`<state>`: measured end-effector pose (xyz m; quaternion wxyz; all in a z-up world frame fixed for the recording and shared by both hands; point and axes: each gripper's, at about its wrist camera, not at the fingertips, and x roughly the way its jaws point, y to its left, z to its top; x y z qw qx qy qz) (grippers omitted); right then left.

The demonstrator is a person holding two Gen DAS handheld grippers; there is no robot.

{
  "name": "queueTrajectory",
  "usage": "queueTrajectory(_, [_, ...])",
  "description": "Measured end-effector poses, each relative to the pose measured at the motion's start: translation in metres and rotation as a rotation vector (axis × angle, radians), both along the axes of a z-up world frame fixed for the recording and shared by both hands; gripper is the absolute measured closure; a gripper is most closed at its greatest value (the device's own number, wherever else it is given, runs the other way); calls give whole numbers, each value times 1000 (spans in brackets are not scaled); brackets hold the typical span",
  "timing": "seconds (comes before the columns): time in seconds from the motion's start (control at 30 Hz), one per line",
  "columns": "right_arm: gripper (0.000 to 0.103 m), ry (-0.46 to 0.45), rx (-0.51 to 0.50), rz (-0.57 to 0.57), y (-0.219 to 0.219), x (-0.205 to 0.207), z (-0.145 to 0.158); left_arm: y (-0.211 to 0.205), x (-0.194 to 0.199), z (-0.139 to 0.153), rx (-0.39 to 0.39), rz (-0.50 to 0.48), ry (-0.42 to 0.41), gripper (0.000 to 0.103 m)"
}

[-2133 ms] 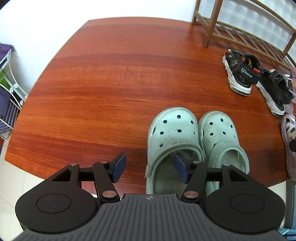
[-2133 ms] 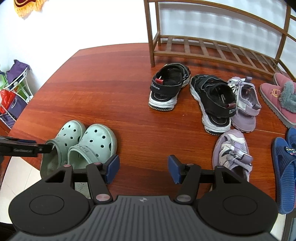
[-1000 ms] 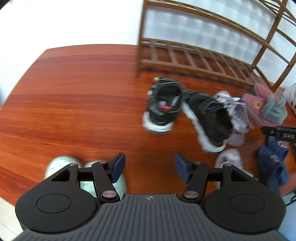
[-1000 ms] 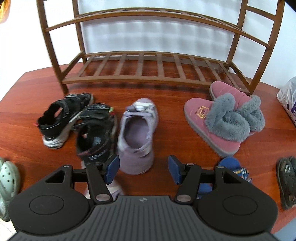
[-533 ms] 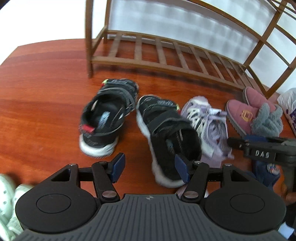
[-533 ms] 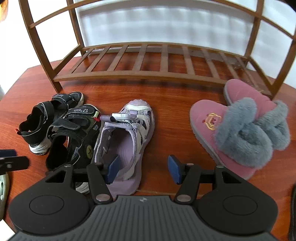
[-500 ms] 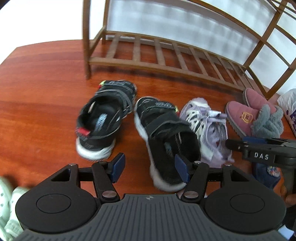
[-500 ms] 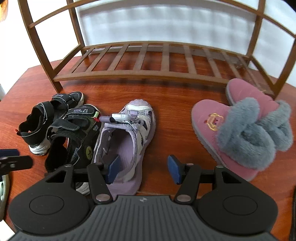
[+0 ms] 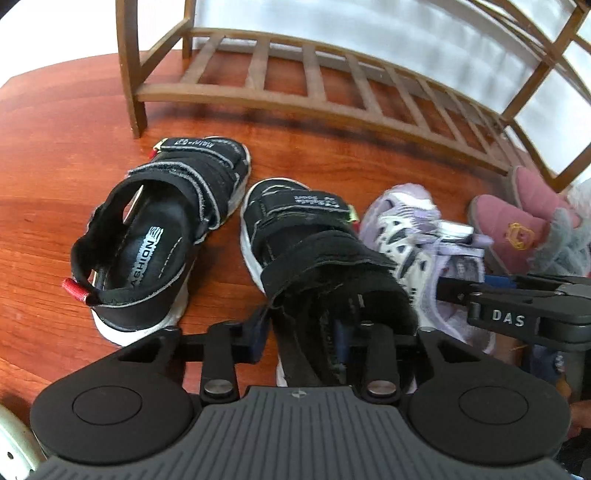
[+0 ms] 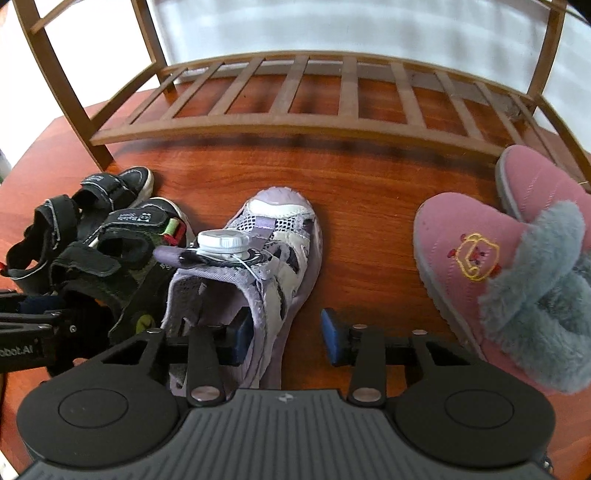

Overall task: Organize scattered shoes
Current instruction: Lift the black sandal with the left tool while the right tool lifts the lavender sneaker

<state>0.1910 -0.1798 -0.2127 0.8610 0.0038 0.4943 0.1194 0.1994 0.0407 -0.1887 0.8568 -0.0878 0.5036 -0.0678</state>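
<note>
Both grippers pitched steeply downward, left gripper point(image 9: 301, 332) and right gripper point(image 10: 284, 332) fingers closing.

Both grippers dropped onto shoes.
The left gripper point(image 9: 301, 332) is closing around the black sandal's point(image 9: 325, 258) heel; the right gripper point(image 10: 284, 338) is closing over the purple sneaker's point(image 10: 258, 258) side wall.

Reddish wood floor point(image 10: 369, 177), slatted wooden rack point(image 10: 295, 92), white wall point(image 10: 332, 26).

A reddish-brown wooden floor point(image 10: 369, 192) is seen in front of a white wall point(image 10: 332, 26), which is lit in faint stripes.
</note>
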Motion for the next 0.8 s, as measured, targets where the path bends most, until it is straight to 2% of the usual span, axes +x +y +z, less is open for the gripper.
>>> queueTrajectory(0.03, [64,1,0,-3,0,1,-1,1,0,-1,-2,5,-6,79])
queueTrajectory(0.1, [74,0,17,-9,-1,2,-3,3,1,-2,5,13,-25,90])
queueTrajectory(0.13, [85,0,38,-7,-1,2,-4,2,1,-3,24,19,-33,90])
queueTrajectory(0.17, [91,-3,36,-9,-1,2,-3,3,-1,-2,36,27,-41,92])
queueTrajectory(0.37, [97,-37,19,-41,1,0,4,7,-2,9,34,2,-80,92])
queueTrajectory(0.5, [97,-60,29,-60,-2,-3,16,10,-8,24,33,-20,-131,92])
queueTrajectory(0.8, [97,-90,103,-144,-13,-25,53,25,-24,55,-13,-26,-181,92])
